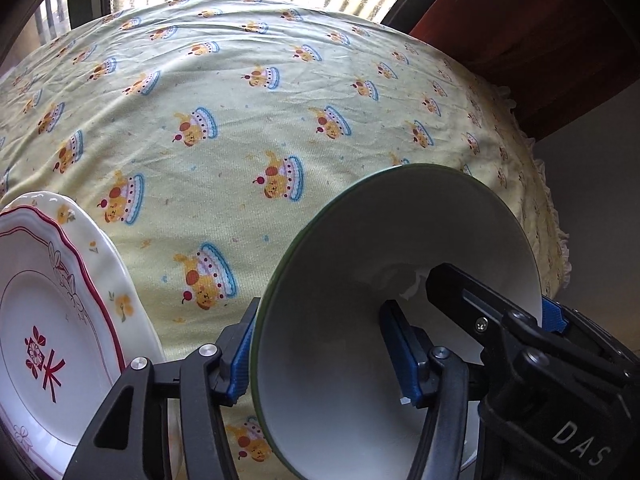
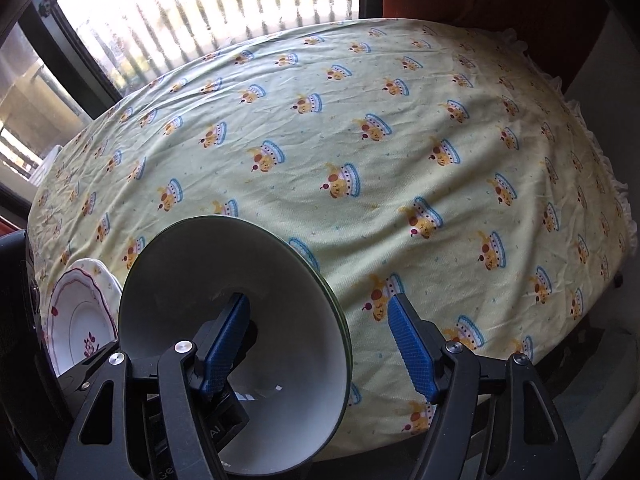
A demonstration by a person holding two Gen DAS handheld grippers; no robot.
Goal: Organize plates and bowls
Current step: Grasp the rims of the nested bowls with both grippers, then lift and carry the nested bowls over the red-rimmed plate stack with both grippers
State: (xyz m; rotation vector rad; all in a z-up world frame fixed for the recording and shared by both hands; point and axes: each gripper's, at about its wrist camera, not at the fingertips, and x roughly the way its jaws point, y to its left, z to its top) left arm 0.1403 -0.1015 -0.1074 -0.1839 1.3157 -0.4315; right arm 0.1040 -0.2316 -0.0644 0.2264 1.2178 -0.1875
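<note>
The bowl (image 1: 360,264), white inside with a thin green rim, sat at the near edge of the surface (image 1: 240,120), its mouth turned up toward both cameras. Whether it rested on the cloth or was lifted slightly could not be told. In the right wrist view its rim looked doubled, perhaps a second bowl nested beneath.

The left gripper (image 1: 320,312) straddled the bowl's left wall. Its outer blue pad lay against the outside just under the rim, while the inner pad stood well inside the bowl, apart from that wall. The jaws were about half spread and pinched nothing.

The right gripper (image 2: 318,300) straddled the opposite wall, one finger down inside the bowl and the other outside, clear of the rim. Its jaws were wide and gripped nothing.

Just left of the bowl lay a red-rimmed plate (image 1: 48,320) on a plate with yellow flowers (image 1: 120,292). A pale yellow tablecloth printed with little cakes covered the surface. A bright window (image 2: 200,0) stood beyond its far edge.
</note>
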